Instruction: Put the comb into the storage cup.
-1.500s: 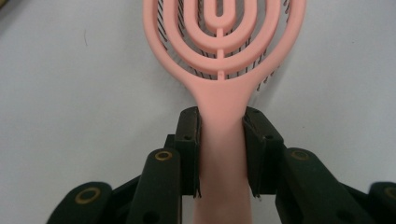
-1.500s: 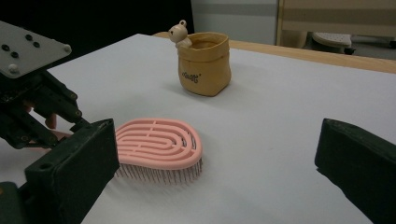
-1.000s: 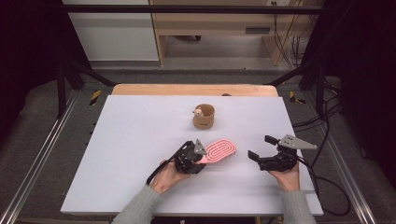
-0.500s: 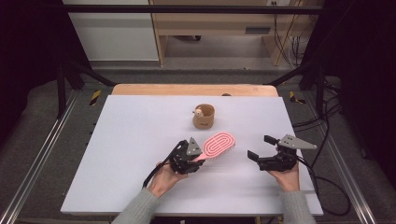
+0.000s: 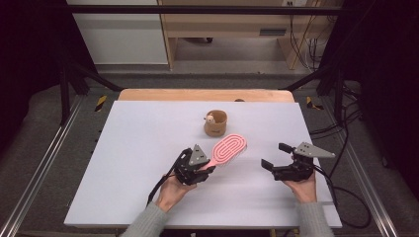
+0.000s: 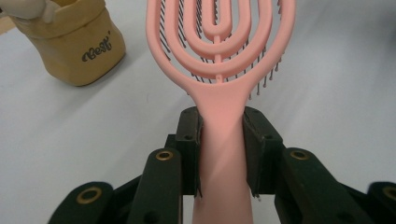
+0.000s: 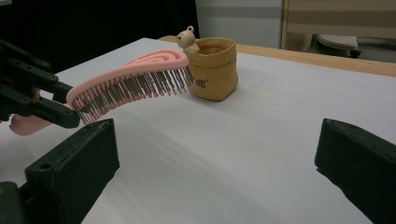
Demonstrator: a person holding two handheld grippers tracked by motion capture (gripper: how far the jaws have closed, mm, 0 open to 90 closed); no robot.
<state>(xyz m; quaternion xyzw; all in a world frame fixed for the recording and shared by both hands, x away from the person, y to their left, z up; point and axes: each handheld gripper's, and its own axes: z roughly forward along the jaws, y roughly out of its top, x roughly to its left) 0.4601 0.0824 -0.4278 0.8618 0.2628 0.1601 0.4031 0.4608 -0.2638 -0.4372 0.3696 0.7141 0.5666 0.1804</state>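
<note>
A pink hairbrush [image 5: 228,149] with looped ribs and dark bristles hangs above the white table [image 5: 138,148], bristles down. My left gripper [image 5: 203,168] is shut on its handle [image 6: 223,140], both pads pressing the sides. The brush head [image 7: 140,77] points toward a small tan pouch-shaped cup [image 5: 216,123] with a little bear figure [image 7: 187,38] on its rim. The cup [image 6: 70,42] stands just beyond the brush tip [image 6: 219,32], apart from it. My right gripper [image 5: 275,157] hovers at the table's right side, jaws wide open with nothing between them.
A wooden strip [image 5: 207,95] runs along the table's far edge. Metal rails [image 5: 44,163] flank the table, and cables [image 5: 346,192] trail off to the right. Behind stands a wooden bench [image 5: 227,29].
My left gripper has lifted the brush and carried it up and toward the cup. The right gripper has stayed put.
</note>
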